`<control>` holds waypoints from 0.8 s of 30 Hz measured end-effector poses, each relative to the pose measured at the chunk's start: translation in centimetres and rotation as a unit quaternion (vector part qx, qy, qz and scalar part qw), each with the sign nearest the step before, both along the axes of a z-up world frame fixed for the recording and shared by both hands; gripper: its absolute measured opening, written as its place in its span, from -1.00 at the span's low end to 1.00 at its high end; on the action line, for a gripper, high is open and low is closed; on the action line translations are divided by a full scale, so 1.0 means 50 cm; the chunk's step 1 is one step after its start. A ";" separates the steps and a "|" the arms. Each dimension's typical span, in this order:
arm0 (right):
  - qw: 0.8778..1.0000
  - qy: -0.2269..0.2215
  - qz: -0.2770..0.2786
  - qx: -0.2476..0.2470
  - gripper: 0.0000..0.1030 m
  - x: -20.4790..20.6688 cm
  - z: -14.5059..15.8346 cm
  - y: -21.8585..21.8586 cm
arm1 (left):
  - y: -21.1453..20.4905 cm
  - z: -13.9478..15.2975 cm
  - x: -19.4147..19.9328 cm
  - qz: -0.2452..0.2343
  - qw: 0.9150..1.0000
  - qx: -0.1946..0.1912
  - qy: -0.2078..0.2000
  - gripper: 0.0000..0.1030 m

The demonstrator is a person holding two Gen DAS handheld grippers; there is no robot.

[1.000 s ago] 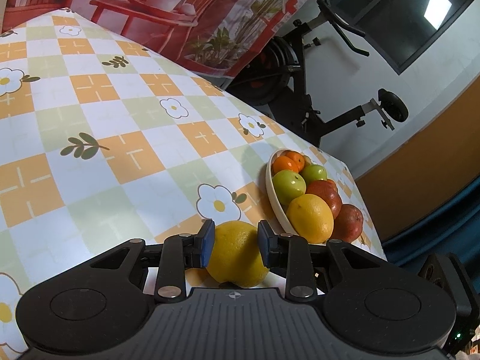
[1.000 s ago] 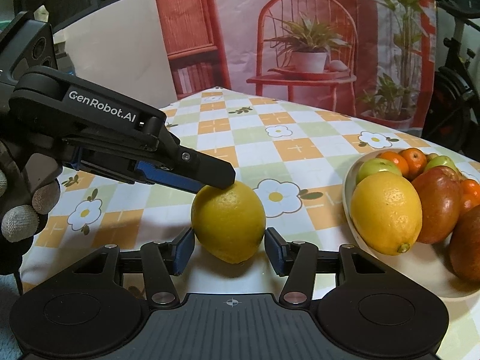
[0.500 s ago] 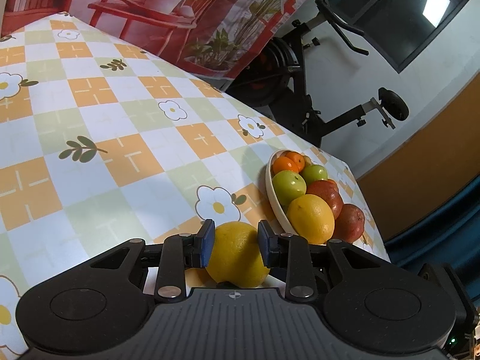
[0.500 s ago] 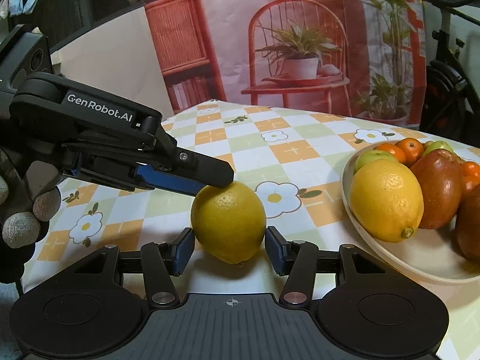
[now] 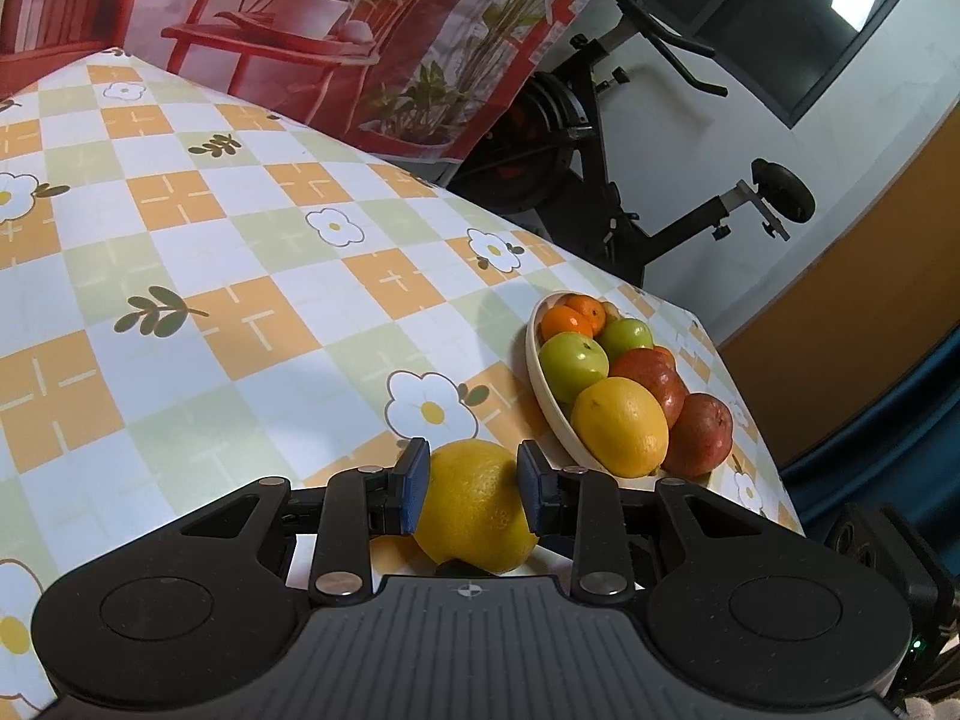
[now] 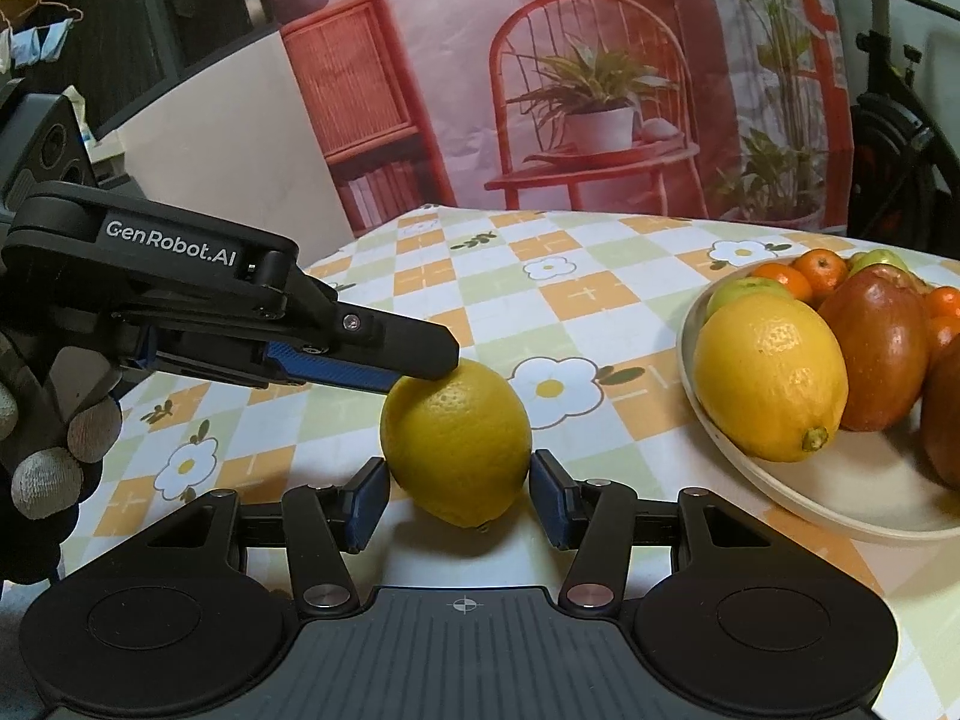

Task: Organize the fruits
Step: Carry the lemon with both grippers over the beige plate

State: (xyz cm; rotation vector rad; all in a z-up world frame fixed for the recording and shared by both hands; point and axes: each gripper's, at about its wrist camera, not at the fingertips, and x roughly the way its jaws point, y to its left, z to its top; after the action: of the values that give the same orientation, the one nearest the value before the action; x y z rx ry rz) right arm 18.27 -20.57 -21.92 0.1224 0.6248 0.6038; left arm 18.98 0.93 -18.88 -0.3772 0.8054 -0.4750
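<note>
A yellow lemon (image 5: 477,504) (image 6: 456,441) lies on the checked tablecloth, left of a cream fruit bowl (image 5: 549,408) (image 6: 840,504). My left gripper (image 5: 474,483) is shut on the lemon, its blue pads pressed on both sides; in the right wrist view its fingers (image 6: 384,354) reach in from the left over the lemon's top. My right gripper (image 6: 459,498) is open, with one pad on each side of the lemon's near end and small gaps. The bowl holds another lemon (image 6: 771,375), red and green apples and small oranges.
The tablecloth (image 5: 210,276) stretches left and far. An exercise bike (image 5: 630,138) stands beyond the table's far edge. The bowl sits near the table's right edge. A printed backdrop hangs behind.
Both grippers and the lemon have risen and tilted slightly with the views; the left stays shut on the lemon and the right stays open around it.
</note>
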 end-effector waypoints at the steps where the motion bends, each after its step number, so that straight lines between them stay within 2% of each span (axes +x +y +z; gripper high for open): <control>1: 1.000 0.000 0.000 0.001 -0.07 0.000 0.000 0.000 | 0.000 0.000 0.000 0.000 1.000 0.001 0.000 -0.34; 14: 1.000 -0.011 -0.008 0.005 -0.08 -0.015 0.005 -0.009 | -0.014 0.009 -0.003 -0.008 1.000 0.002 0.000 -0.34; 24: 0.999 -0.030 -0.029 0.013 -0.08 -0.050 0.019 -0.063 | -0.076 0.036 -0.018 -0.036 0.999 0.017 -0.011 -0.34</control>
State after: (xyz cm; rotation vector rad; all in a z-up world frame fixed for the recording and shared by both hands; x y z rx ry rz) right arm 15.75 -23.74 -20.96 0.1457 0.5534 0.5587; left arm 18.07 -2.86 -17.06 -0.3124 0.8058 -0.5317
